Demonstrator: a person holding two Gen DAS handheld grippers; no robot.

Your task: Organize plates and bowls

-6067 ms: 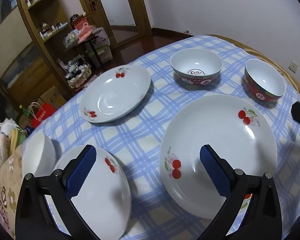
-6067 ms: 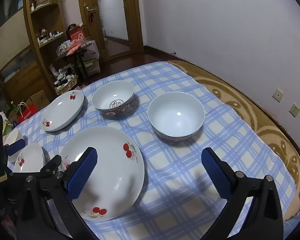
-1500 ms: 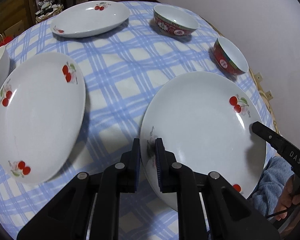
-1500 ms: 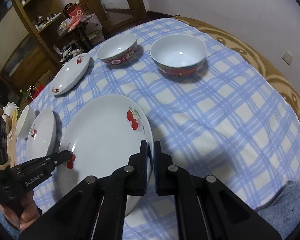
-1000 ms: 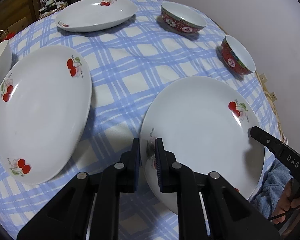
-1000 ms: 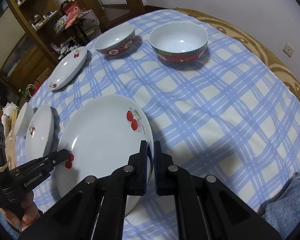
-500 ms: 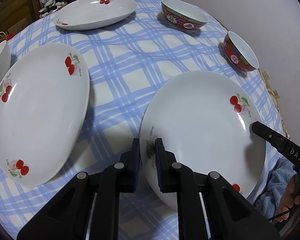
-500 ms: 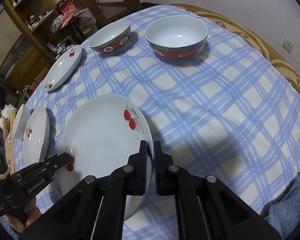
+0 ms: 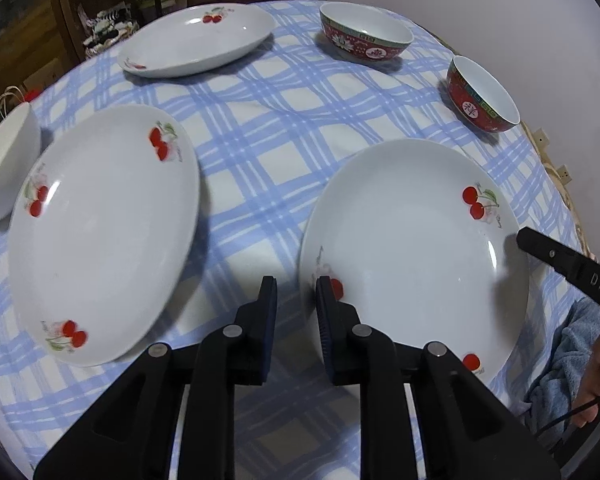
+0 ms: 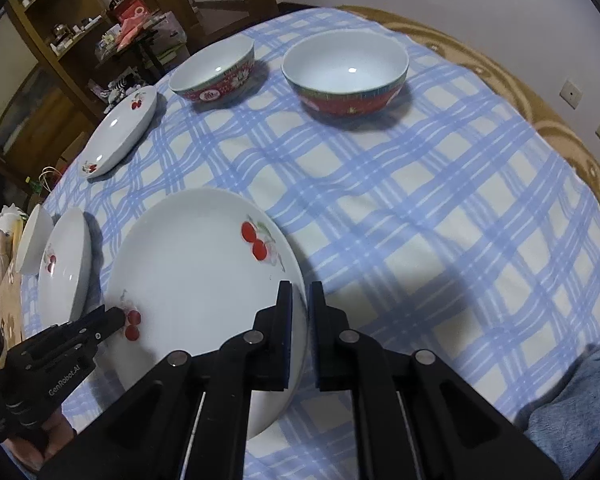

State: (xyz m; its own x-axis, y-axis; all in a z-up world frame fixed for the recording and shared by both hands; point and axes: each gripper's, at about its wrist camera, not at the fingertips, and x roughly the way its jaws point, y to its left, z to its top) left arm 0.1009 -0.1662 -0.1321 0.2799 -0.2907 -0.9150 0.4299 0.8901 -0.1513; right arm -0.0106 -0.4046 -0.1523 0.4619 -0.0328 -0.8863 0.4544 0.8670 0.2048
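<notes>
The large cherry plate (image 9: 412, 248) lies flat on the blue checked tablecloth (image 9: 284, 128), at the near edge of the table. The left gripper (image 9: 296, 292) straddles its left rim and its jaws are opening: the rim sits between the pads with a clear gap on each side, so nothing is gripped. The right gripper (image 10: 299, 300) straddles the opposite rim with its pads nearly together; whether they press on the china I cannot tell.

Around it, 2 more cherry plates lie separately: 1 just to the left (image 9: 100, 232), 1 at the far side (image 9: 198, 38). A plain white bowl (image 9: 4, 164) sits at the left edge, and 2 red patterned bowls (image 9: 366, 38) (image 9: 482, 94) stand apart toward the wall.

By my reading the sorting has barely begun: nothing is stacked, so 3 plates need piling and 3 bowls still need nesting or grouping.
</notes>
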